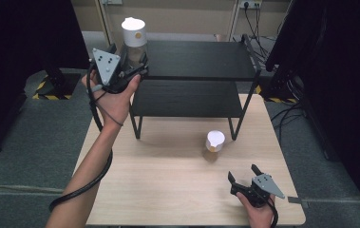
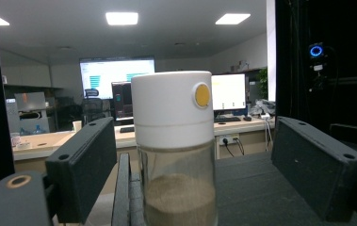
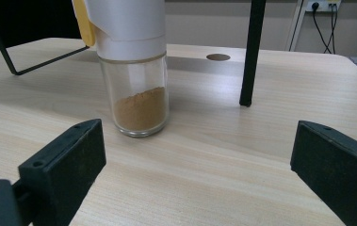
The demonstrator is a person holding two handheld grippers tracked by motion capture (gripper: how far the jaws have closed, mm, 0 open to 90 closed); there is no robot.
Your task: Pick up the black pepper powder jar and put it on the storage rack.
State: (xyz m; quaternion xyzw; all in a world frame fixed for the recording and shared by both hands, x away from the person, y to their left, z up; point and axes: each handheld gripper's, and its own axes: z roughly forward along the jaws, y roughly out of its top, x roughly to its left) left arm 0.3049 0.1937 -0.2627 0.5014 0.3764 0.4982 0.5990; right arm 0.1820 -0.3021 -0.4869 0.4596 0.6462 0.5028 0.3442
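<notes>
Wooden table (image 1: 168, 190) bears black shelf (image 1: 199, 59); both grippers' fingers spread, grasping nothing, grey carpet (image 1: 40, 137) around

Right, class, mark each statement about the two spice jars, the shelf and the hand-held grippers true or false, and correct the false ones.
1. One spice jar stands on the black shelf's top level. True.
2. The right hand-held gripper is shut on the jar on the table. False: it is open, short of the jar.
3. Both jars hold brownish powder. True.
4. The left hand-held gripper rests on the table. False: it is raised at the shelf jar.
</notes>
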